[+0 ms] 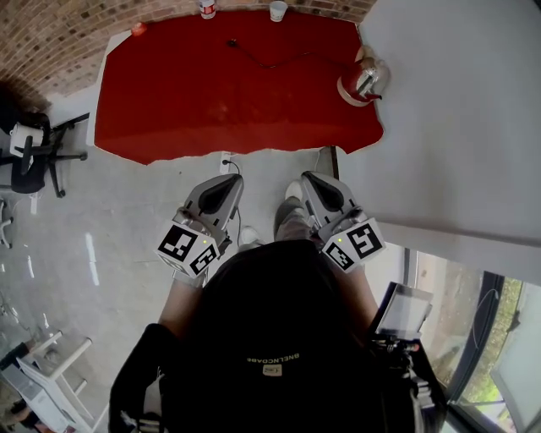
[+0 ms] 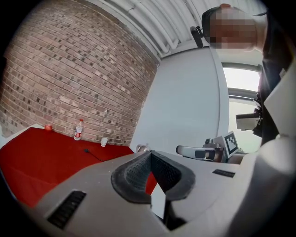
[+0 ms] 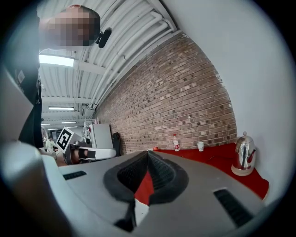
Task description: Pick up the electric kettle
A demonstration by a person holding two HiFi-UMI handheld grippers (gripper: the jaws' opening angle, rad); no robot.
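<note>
The shiny steel electric kettle (image 1: 363, 82) stands on its base at the right end of the red-covered table (image 1: 211, 101), close to the white wall. In the right gripper view the kettle (image 3: 243, 155) is far ahead and to the right. In the left gripper view only the kettle's top (image 2: 142, 148) peeks over the jaws. My left gripper (image 1: 230, 181) and right gripper (image 1: 309, 179) are held side by side over the floor, well short of the table. Both are shut with nothing in them, their fingertips (image 2: 150, 155) (image 3: 148, 155) meeting.
A black cable (image 1: 270, 59) runs across the cloth toward the kettle. A plastic bottle (image 1: 207, 8), a paper cup (image 1: 278, 10) and a small red object (image 1: 139, 29) sit along the brick wall. An office chair (image 1: 30, 156) stands at the left, and a floor socket (image 1: 226, 161) lies before the table.
</note>
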